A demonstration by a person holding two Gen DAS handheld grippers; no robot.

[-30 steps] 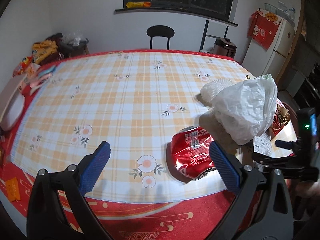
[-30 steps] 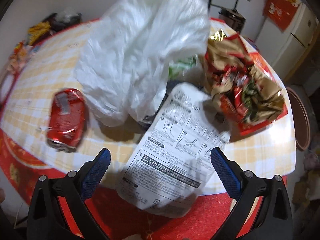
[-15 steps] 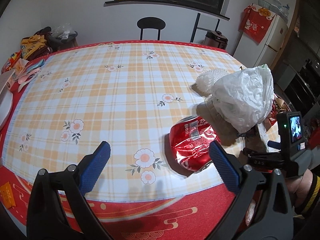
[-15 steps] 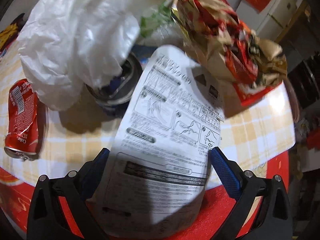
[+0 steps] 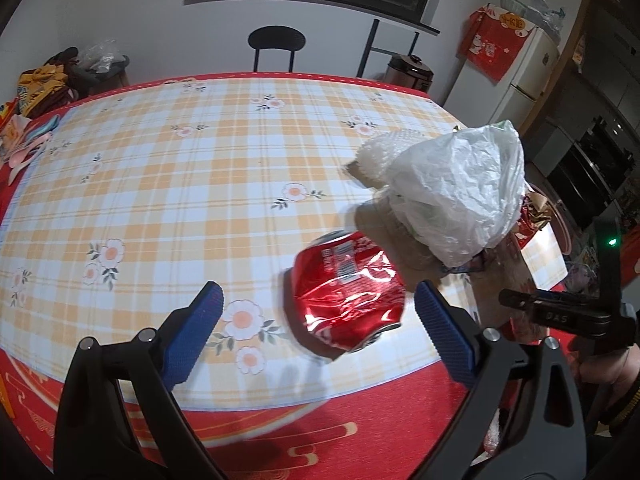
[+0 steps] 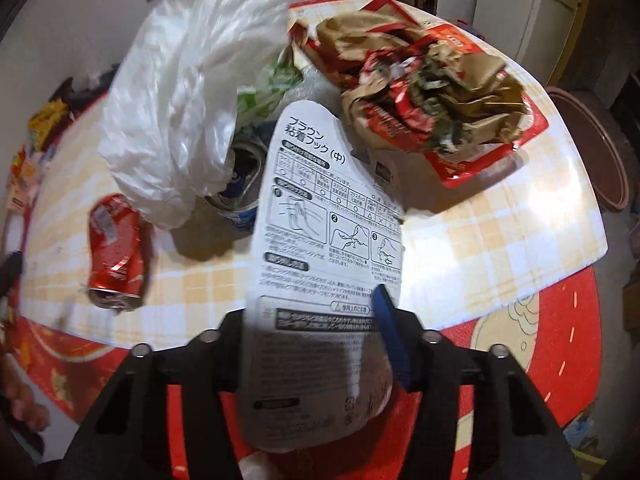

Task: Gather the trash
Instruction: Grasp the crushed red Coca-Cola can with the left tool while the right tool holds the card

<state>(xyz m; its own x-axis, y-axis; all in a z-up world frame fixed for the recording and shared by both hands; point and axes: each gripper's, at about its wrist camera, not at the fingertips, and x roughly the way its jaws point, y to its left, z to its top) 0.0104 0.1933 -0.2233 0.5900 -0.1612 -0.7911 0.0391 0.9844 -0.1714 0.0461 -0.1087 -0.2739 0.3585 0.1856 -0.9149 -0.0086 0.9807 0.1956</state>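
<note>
A crushed red can (image 5: pixel 348 292) lies near the front edge of the plaid-clothed table (image 5: pixel 180 168). My left gripper (image 5: pixel 320 334) hovers just in front of it, its jaws wide and closing slightly, its pads off the can. Behind the can sits a crumpled white plastic bag (image 5: pixel 460 192). In the right wrist view my right gripper (image 6: pixel 312 336) is closing on a white printed card package (image 6: pixel 328 220), whose edges meet both pads. The white plastic bag (image 6: pixel 188 100), a blue can (image 6: pixel 240 204) under it, the red can (image 6: pixel 116 248) and a crumpled brown-and-red wrapper (image 6: pixel 432 92) lie beyond.
A white knitted lump (image 5: pixel 376 152) sits behind the bag. A black chair (image 5: pixel 274 40), a rice cooker (image 5: pixel 410 72) and a fridge (image 5: pixel 524 76) stand past the table's far edge. Clutter (image 5: pixel 40 84) piles at the far left. A brown basin (image 6: pixel 592 144) is off the right side.
My right gripper's jaws have closed in from wide open onto the printed card, and its view has swung. My left gripper has sunk a little closer to the red can.
</note>
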